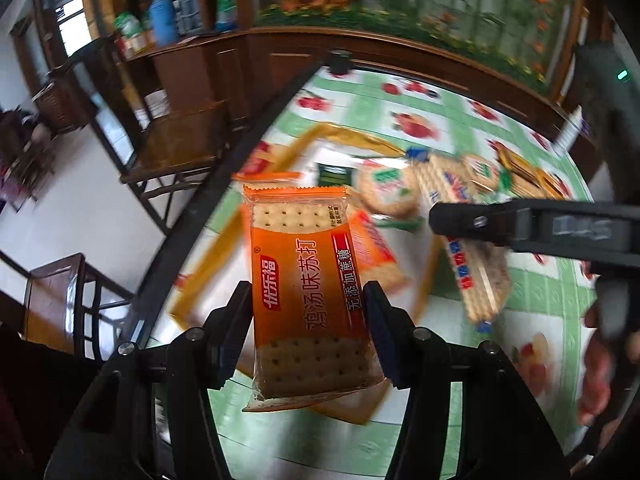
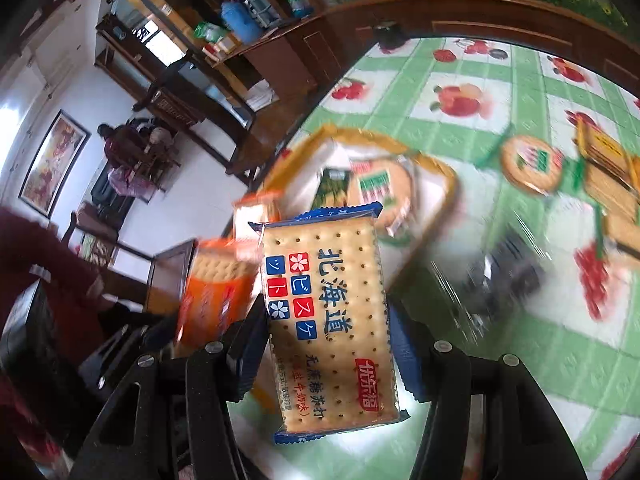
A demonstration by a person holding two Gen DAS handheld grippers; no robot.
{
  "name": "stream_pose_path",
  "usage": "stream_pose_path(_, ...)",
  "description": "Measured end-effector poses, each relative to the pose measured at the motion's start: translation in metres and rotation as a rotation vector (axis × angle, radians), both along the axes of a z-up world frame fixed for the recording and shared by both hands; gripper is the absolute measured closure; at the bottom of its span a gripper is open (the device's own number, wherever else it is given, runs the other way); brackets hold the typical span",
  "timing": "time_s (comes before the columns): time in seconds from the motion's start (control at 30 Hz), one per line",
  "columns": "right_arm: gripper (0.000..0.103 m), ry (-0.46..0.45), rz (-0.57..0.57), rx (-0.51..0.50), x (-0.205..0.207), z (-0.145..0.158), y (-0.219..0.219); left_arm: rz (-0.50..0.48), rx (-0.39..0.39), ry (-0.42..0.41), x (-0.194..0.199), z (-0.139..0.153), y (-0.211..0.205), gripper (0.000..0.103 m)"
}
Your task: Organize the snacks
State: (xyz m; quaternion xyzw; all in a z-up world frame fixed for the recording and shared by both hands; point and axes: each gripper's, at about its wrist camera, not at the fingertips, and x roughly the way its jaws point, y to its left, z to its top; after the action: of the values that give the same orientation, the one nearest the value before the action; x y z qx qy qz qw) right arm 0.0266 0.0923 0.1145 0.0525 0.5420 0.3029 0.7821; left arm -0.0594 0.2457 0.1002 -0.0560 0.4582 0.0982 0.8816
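It was a home dining room: a fruit-print tablecloth (image 2: 460,92) covered the table, with wooden chairs (image 1: 176,148) at left and a dark wood cabinet (image 1: 192,60) at upper left.

tray (image 2: 448,176) blurred, snack pile (image 1: 516,176) smeared

R claw (image 2: 326,354) grips blue cracker pkt (image 2: 332,316)

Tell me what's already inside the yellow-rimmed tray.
In the tray lie a round cracker pack with green label, a dark green packet and an orange pack. The blue-edged cracker pack in the right gripper hides the tray's near part.
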Motion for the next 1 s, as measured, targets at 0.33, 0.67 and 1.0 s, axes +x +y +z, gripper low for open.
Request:
stream_pose_path(0.33, 0.045, 0.038, -0.021, -0.073, 0.034, -0.054, 0.069, 0.062, -0.003, 0.030, 0.004, -0.006, 0.039, 0.048)
stream_pose_path(0.67, 0.041, 0.024, 0.000, -0.114, 0.033, -0.065, 0.090, 0.035, -0.008, 0.071, 0.015, -0.020, 0.037, 0.048)
stream_pose_path(1.0, 0.037, -0.011, -0.031, -0.131, 0.031, -0.052, 0.064, -0.043, -0.006, 0.192, 0.048, -0.057, 0.011, 0.048)
